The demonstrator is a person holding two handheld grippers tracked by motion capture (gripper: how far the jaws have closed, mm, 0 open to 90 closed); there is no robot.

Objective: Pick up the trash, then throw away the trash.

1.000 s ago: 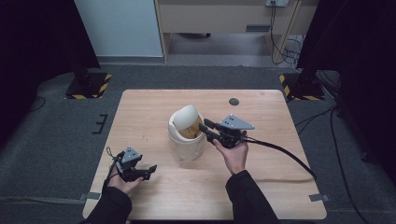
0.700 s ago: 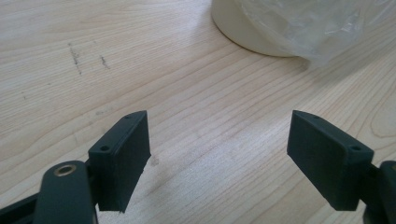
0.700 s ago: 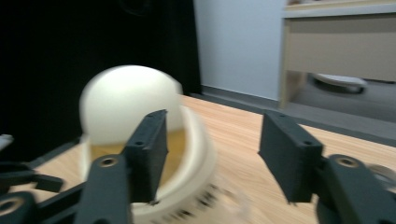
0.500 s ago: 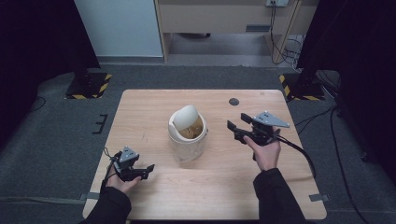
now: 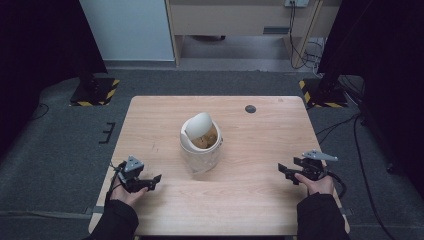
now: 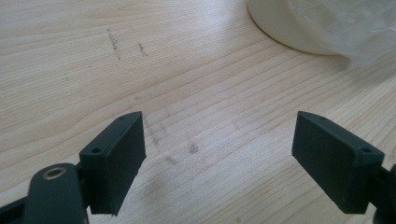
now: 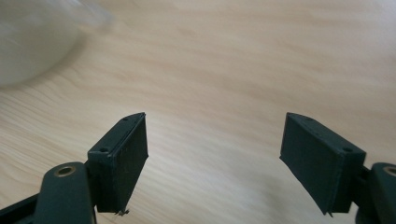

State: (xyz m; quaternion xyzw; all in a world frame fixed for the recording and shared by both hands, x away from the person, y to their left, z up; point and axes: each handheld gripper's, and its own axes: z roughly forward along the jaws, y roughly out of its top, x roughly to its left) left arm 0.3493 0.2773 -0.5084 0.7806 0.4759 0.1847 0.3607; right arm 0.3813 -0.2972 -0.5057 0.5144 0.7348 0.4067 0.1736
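Bin (image 5: 201, 144) is sitting near the middle of the table (image 5: 260, 200), well apart from both grippers, and it is looking like a small white plastic tub with a swing lid (image 5: 196, 125) tilted open over something brownish inside (image 5: 207, 140). It is probably weighing little and feeling stiff but thin-walled, so a hard squeeze is likely to be flexing it, and the smooth sides are probably slipping under flat pads. A clear film, perhaps a liner bag (image 5: 202, 162), is wrapping its lower half, which is making the body more slippery still; the rim beside the lid is seeming the safer place to be pinching, or both grippers pressing on opposite sides of the wall. The lid is pivoting loosely by the look of it, so it is offering no firm hold. The left gripper (image 5: 150, 181) is resting low at the near left edge with its jaws spread wide and nothing between them, and its own view is showing only the bin's base (image 6: 289, 28) at the top. The right gripper (image 5: 284, 171) is hovering at the near right, jaws likewise standing apart and empty. What the brown contents are is hard to tell, the bin is blurring in the right gripper view (image 7: 32, 42), and whether the film is a bag or loose wrap is staying unclear.
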